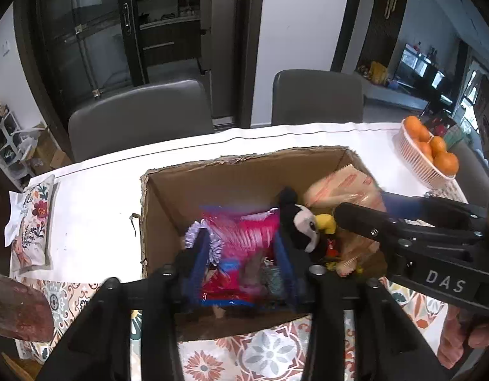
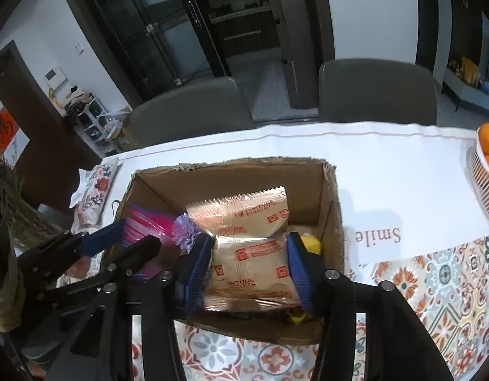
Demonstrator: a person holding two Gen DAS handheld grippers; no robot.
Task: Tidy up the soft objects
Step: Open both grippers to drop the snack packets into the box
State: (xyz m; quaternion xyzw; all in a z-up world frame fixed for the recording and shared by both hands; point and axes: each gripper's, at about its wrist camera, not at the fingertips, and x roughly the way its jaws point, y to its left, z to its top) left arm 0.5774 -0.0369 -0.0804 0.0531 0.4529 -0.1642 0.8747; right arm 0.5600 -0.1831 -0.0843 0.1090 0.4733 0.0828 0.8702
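Indoors: white-clothed table [image 2: 387, 165], two grey chairs [image 2: 376, 90]; left claw [image 1: 241, 263] open, right claw [image 2: 249, 270] around biscuit packet [image 2: 250, 263].

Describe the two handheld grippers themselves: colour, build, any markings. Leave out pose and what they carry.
Both are alike: the left gripper and the right gripper have black plastic bodies, black linkage arms joined by silver bolts, and two fingers faced with ribbed blue pads. Seen from the left wrist camera, the right gripper's body carries white letters DAS. No cables show. A hand grips its handle; no sleeve is visible.
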